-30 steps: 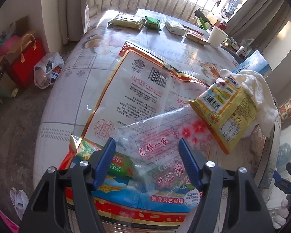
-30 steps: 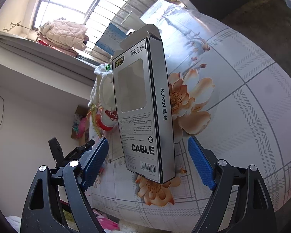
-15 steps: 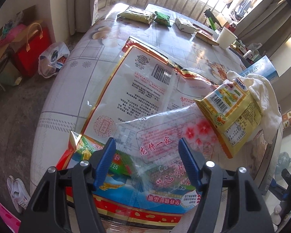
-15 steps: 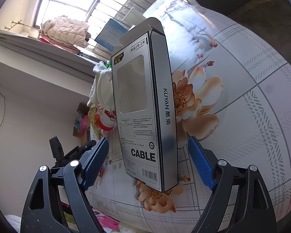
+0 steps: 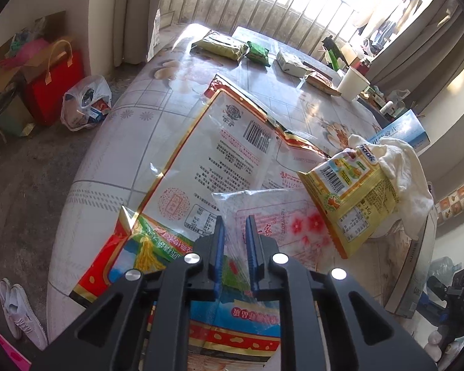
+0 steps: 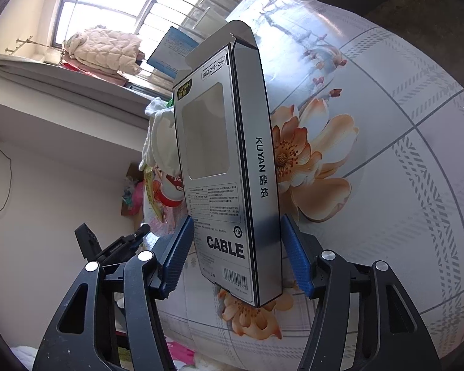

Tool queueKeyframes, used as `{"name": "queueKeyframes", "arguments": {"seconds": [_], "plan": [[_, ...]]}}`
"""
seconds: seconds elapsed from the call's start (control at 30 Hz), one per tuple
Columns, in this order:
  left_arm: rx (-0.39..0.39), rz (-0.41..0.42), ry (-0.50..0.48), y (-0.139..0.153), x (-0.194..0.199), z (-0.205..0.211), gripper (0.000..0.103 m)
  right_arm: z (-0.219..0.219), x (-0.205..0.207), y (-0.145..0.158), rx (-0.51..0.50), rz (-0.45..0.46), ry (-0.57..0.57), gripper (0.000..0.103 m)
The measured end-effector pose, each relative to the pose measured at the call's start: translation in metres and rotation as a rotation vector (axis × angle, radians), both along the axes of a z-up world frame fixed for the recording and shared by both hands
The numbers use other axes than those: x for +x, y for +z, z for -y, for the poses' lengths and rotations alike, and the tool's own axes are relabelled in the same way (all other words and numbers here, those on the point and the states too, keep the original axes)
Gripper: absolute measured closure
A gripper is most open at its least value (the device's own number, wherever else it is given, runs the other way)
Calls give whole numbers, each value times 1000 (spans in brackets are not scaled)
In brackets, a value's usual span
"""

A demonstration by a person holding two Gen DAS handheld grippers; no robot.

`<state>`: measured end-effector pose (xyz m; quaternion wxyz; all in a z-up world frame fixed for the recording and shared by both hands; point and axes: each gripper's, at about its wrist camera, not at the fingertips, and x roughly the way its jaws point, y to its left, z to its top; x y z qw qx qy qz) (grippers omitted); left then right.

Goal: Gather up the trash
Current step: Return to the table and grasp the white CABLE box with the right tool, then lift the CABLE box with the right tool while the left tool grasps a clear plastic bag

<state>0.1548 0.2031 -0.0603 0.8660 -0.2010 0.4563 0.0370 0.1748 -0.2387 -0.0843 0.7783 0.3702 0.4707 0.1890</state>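
Observation:
My left gripper (image 5: pixel 234 241) is shut on a clear plastic wrapper (image 5: pixel 272 216) with red flowers and red writing. The wrapper lies on a big flattened rice bag (image 5: pixel 219 160) on the table. A yellow snack packet (image 5: pixel 349 198) and a white cloth (image 5: pixel 402 173) sit to its right. My right gripper (image 6: pixel 236 256) is shut on a grey cable box (image 6: pixel 225 160) that stands on edge on the flowered tablecloth (image 6: pixel 402 185); its blue pads press both sides of the box.
Several snack packets (image 5: pixel 222 44) and a white cup (image 5: pixel 352 83) lie at the table's far end. A blue box (image 5: pixel 408 130) stands at the right edge. On the floor to the left are a red bag (image 5: pixel 55 83), a plastic bag (image 5: pixel 85 102) and white shoes (image 5: pixel 18 309).
Both grippers have closed: the left on the clear wrapper, the right on the cable box. Both were open half a second ago.

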Motion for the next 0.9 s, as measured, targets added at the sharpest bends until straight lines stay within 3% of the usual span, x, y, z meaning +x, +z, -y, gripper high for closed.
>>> {"name": "queueKeyframes", "arguments": {"seconds": [0.17, 0.9], "plan": [[-7, 53, 1, 16, -9, 0, 95, 2, -1, -5, 16, -20, -9, 72], [114, 288, 4, 109, -72, 7, 98, 33, -44, 37, 46, 154, -83, 80]]}}
